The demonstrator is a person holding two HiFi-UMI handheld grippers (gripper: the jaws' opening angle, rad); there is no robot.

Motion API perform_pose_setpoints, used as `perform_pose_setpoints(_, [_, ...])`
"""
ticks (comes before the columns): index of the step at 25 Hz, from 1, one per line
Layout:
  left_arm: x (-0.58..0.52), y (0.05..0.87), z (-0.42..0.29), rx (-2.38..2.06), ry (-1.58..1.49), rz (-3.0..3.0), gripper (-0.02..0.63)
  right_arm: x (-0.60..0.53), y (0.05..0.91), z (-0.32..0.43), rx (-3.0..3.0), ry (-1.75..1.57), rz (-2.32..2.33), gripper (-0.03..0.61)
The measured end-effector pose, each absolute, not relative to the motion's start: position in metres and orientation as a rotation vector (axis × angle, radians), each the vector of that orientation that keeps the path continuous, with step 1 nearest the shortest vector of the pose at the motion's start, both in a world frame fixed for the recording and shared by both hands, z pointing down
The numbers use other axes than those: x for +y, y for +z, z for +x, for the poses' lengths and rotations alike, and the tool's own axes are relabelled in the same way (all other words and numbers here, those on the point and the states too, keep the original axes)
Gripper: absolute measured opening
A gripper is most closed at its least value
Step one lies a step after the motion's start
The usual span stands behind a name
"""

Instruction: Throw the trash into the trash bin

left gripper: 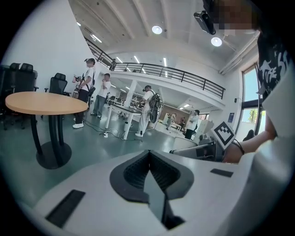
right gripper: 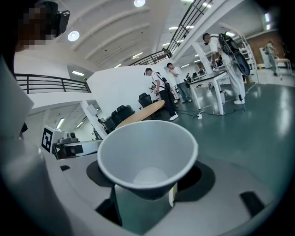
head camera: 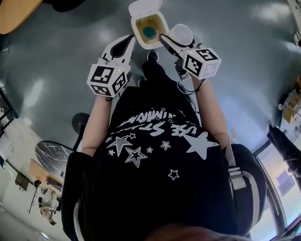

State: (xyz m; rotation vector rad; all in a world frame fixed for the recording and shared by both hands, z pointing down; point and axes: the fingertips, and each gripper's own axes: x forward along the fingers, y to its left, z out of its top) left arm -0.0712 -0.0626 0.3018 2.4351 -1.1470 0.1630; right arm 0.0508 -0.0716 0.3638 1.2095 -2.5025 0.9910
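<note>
In the head view a small white trash bin (head camera: 141, 37) stands on the floor just ahead of my feet. Its lid is flipped up, and a tan liner with something teal at the bottom shows inside. My right gripper (head camera: 173, 40) is shut on a white paper cup (head camera: 181, 34), which hangs at the bin's right rim. In the right gripper view the empty cup (right gripper: 147, 156) fills the jaws with its mouth toward the camera. My left gripper (head camera: 128, 43) is beside the bin's left edge, shut with nothing in it. In its own view the left gripper (left gripper: 149, 154) has its jaws meeting.
A round wooden table (left gripper: 44, 102) on a black pedestal stands to the left, its edge at the head view's top left (head camera: 14, 14). Several people stand by white desks (left gripper: 129, 110) further off. The floor is grey-green, and one shoe (head camera: 152, 55) is near the bin.
</note>
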Motion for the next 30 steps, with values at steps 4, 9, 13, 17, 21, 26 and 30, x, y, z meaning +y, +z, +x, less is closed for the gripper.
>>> perform_pose_setpoints(4, [-0.082,0.308,-0.066,-1.138,0.174,2.422,0.012,-0.081,0.373,0.053,-2.483,1.020,1.190,0.333])
perform_pose_setpoints(9, [-0.098,0.313,-0.055,-1.126,0.190,2.417,0.012,-0.092,0.382,0.056,-2.474,1.045,1.161,0.333])
perform_pose_setpoints(13, [-0.106,0.317,-0.044,-1.147,0.208,2.418,0.011,-0.096,0.389,0.054,-2.479,1.047,1.097,0.333])
perform_pose_setpoints(17, [-0.115,0.319,-0.041,-1.188,0.220,2.416,0.012,-0.102,0.389,0.045,-2.472,1.010,1.018,0.333])
perform_pose_setpoints(21, [-0.121,0.320,-0.041,-1.200,0.229,2.413,0.011,-0.112,0.389,0.041,-2.475,1.007,1.007,0.333])
perform_pose_setpoints(26, [-0.127,0.337,-0.038,-1.170,0.245,2.421,0.012,-0.119,0.402,0.039,-2.451,0.978,1.016,0.333])
perform_pose_setpoints(30, [-0.134,0.351,-0.037,-1.137,0.243,2.410,0.011,-0.126,0.413,0.038,-2.432,0.972,1.072,0.333])
